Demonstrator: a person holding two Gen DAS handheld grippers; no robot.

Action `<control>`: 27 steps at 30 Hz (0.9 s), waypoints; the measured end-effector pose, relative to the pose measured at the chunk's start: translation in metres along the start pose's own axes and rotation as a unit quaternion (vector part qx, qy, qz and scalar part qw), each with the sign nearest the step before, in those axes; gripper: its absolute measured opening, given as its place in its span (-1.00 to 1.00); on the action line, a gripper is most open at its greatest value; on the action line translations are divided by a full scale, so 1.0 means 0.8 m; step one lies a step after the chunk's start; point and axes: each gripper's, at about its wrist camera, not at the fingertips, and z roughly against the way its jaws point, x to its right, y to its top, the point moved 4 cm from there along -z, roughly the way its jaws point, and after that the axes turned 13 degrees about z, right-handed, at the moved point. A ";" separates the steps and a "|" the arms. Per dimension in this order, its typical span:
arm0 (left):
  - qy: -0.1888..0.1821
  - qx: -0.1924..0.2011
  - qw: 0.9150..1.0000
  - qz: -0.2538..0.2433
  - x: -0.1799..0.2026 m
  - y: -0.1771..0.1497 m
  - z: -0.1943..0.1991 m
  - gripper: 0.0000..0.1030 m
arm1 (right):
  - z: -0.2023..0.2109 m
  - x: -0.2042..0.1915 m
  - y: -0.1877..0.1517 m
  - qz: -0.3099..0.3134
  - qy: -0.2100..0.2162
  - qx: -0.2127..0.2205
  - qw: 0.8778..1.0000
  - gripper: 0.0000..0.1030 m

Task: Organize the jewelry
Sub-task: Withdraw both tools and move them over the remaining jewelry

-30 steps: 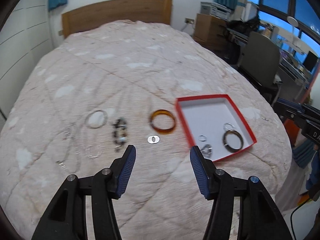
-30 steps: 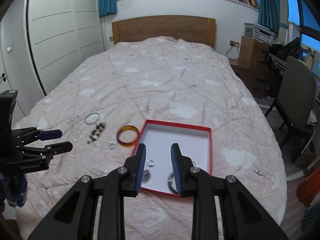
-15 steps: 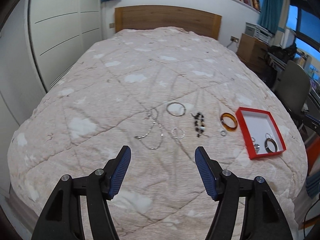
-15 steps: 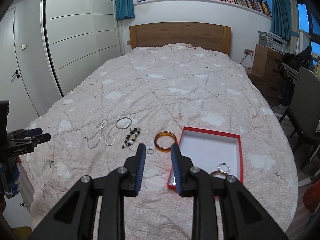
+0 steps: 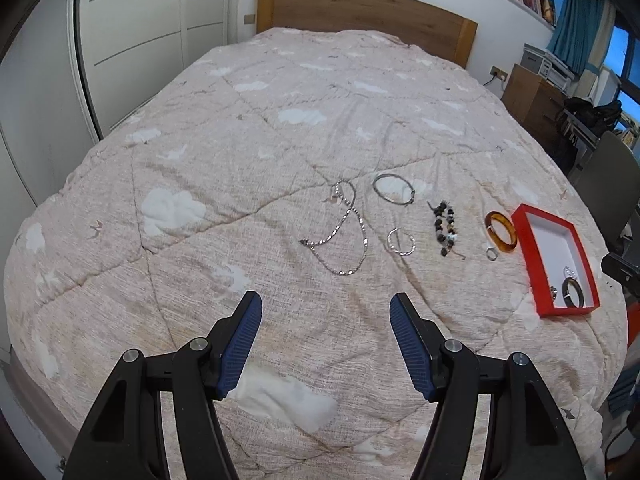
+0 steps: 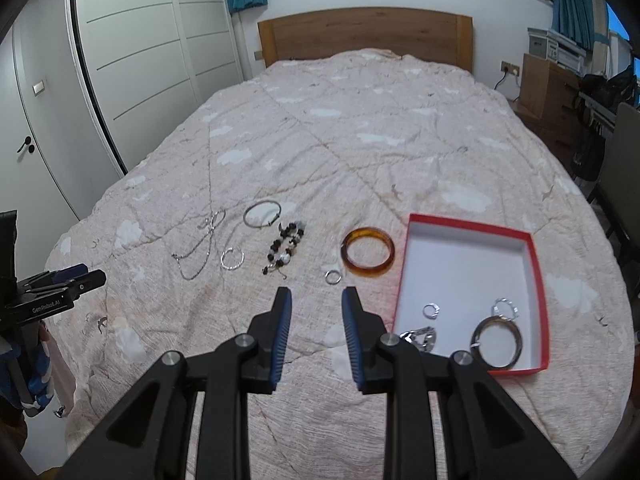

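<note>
A red box [image 6: 534, 276] with a white inside lies on the bed and holds a dark bangle [image 6: 497, 342], rings and a silver piece. On the quilt to its left lie an amber bangle [image 6: 369, 253], a small ring [image 6: 332, 277], a beaded bracelet [image 6: 285, 246], a silver hoop [image 6: 232, 258], a silver bangle [image 6: 262, 214] and a chain necklace [image 6: 200, 248]. My right gripper [image 6: 316, 312] is open and empty, just short of the small ring. My left gripper [image 5: 326, 324] is wide open and empty, short of the chain necklace [image 5: 344, 232]; the red box [image 5: 554, 268] is at its right.
The quilted bed [image 6: 360, 140] has a wooden headboard [image 6: 364, 36] at the far end. White wardrobe doors [image 6: 132, 60] stand to the left. A wooden cabinet [image 6: 548, 84] and a chair [image 6: 620, 176] stand to the right of the bed.
Both grippers have pulled back from the box, then drifted closer to the loose jewelry. The left gripper has swung left toward the necklace. The right gripper's jaws have opened somewhat wider.
</note>
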 end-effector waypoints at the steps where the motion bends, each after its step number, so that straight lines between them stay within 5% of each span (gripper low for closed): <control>1: 0.001 -0.004 1.000 0.001 -0.001 0.000 -0.007 0.27 | -0.008 -0.001 -0.002 0.000 0.002 -0.004 1.000 -0.51; 13: -0.014 -0.050 0.999 0.009 -0.016 0.009 -0.096 0.36 | -0.125 -0.003 -0.022 -0.034 0.009 -0.072 0.997 -0.51; 27: -0.078 -0.091 0.993 -0.013 0.043 0.024 -0.167 0.30 | -0.201 0.017 -0.023 -0.051 0.005 -0.101 0.994 -0.51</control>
